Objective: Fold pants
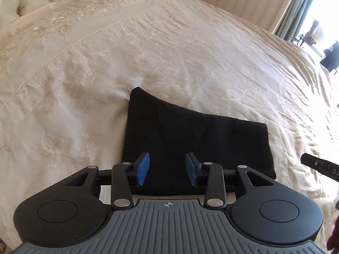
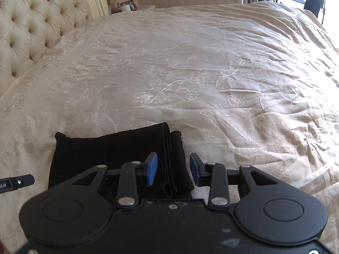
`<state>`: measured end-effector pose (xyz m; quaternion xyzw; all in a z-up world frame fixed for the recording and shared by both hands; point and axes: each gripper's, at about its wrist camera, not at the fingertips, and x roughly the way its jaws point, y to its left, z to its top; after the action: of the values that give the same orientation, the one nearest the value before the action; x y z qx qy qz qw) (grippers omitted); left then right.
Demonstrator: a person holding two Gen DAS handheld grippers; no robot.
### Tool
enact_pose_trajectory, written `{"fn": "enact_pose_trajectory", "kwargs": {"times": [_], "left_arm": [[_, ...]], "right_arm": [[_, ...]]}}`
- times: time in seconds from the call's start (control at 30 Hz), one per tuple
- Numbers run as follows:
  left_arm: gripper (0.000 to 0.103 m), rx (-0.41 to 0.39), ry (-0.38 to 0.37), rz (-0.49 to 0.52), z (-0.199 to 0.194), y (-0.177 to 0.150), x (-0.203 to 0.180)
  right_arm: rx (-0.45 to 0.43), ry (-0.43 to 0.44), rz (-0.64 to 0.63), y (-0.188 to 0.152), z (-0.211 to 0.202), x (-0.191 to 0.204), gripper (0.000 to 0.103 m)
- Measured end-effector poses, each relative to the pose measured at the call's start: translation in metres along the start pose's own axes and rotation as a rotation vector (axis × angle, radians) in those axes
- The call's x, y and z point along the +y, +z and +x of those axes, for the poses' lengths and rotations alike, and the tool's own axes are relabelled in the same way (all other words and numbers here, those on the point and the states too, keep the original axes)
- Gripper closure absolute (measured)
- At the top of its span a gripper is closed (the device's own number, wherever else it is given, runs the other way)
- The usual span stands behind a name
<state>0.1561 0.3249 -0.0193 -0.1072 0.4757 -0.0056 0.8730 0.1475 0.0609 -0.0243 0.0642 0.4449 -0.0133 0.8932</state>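
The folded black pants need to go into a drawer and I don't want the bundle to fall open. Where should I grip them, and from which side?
Grip the black pants at the stacked layered edge, coming in from the right so the jaws close over every layer at once. The layers' ends show there, while the left edge looks smooth and closed. This is a judgement.

Bare bedspread (image 2: 190,67) lies open beyond the folded pants (image 1: 190,135); only the tufted headboard (image 2: 31,25) bounds the far left
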Motion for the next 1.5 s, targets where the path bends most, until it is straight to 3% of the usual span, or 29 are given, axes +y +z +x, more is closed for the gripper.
{"fn": "enact_pose_trajectory", "kwargs": {"times": [0.13,0.37,0.6,1.0,1.13,1.5], "left_arm": [[0.066,0.004,0.019,-0.045,-0.016,-0.011,-0.014],[0.065,0.007,0.101,-0.020,-0.046,-0.027,-0.047],[0.056,-0.019,0.237,0.015,-0.070,-0.040,-0.074],[0.054,-0.092,0.297,0.047,-0.100,-0.056,-0.093],[0.049,-0.090,0.284,0.048,-0.106,-0.062,-0.097],[0.049,-0.065,0.302,0.012,-0.110,-0.079,-0.102]], "right_arm": [[-0.027,0.051,-0.037,-0.016,-0.026,0.011,0.064],[-0.023,0.128,-0.111,-0.040,-0.064,0.014,0.059],[-0.009,0.169,-0.103,-0.052,-0.102,0.006,0.058],[-0.046,0.137,-0.118,-0.063,-0.141,-0.006,0.058],[-0.051,0.133,-0.127,-0.070,-0.149,-0.008,0.058],[-0.059,0.167,-0.132,-0.081,-0.164,-0.016,0.058]]}}
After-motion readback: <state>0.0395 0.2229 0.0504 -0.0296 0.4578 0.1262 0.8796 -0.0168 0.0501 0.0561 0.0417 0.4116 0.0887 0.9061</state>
